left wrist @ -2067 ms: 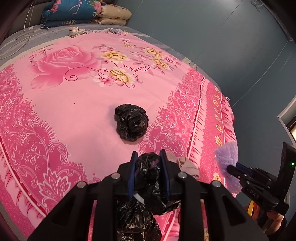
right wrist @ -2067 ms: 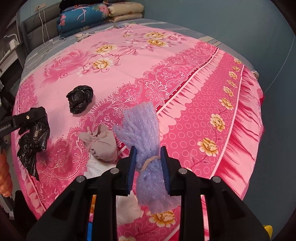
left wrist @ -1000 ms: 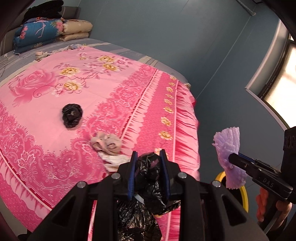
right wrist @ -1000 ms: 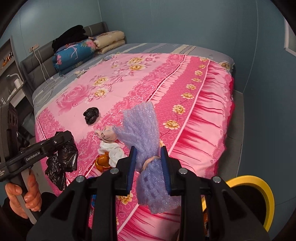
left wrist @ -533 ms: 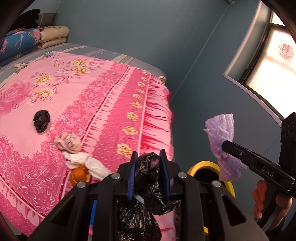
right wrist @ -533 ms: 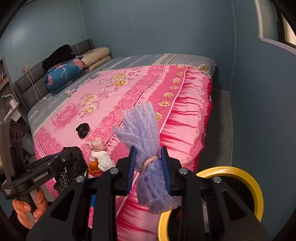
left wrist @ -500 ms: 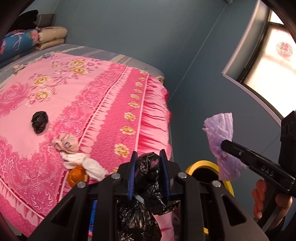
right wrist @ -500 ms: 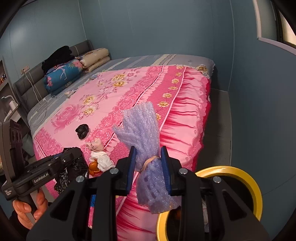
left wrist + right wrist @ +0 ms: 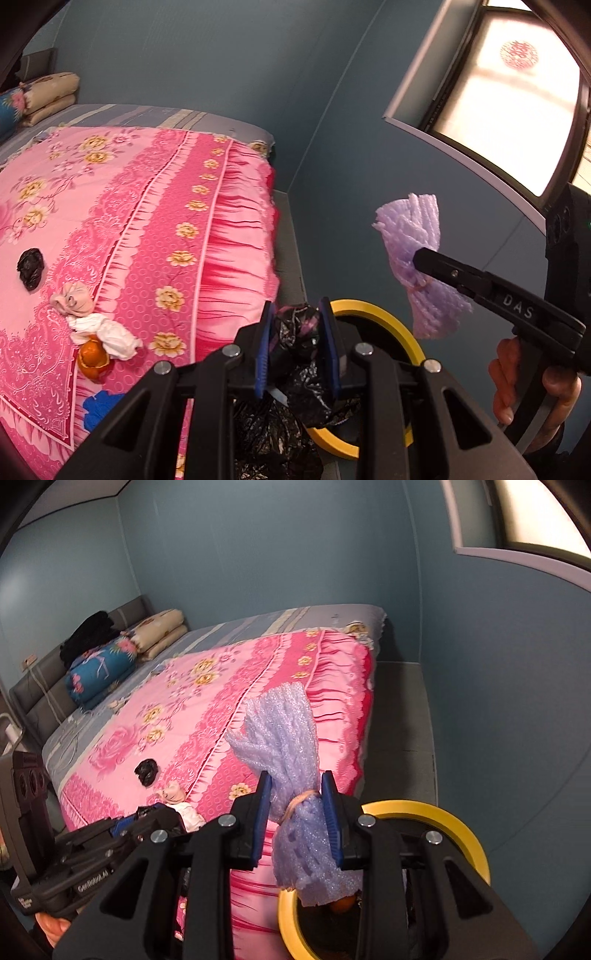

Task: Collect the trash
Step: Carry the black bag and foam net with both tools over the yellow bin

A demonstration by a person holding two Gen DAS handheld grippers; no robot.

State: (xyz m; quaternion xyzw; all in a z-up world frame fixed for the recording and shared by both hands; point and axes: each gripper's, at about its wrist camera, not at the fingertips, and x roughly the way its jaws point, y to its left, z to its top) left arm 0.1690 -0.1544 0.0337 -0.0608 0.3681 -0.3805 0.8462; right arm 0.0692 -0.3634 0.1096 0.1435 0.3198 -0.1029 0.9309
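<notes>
My left gripper is shut on a crumpled black plastic bag, held over the near rim of a yellow-rimmed trash bin on the floor beside the bed. My right gripper is shut on a bundle of purple foam netting tied with a rubber band, above the bin. The right gripper and its netting also show at the right of the left wrist view. On the pink bedspread lie another black bag, a beige wad, white tissue, orange peel and a blue scrap.
The blue-grey wall and a window stand close on the right. A narrow strip of grey floor runs between bed and wall. Folded quilts and pillows sit at the headboard. Something orange lies inside the bin.
Both grippers have swung away from the bed toward the bin, still holding the bag and the netting. The bin now sits directly under them and the wall and window fill more of the view.
</notes>
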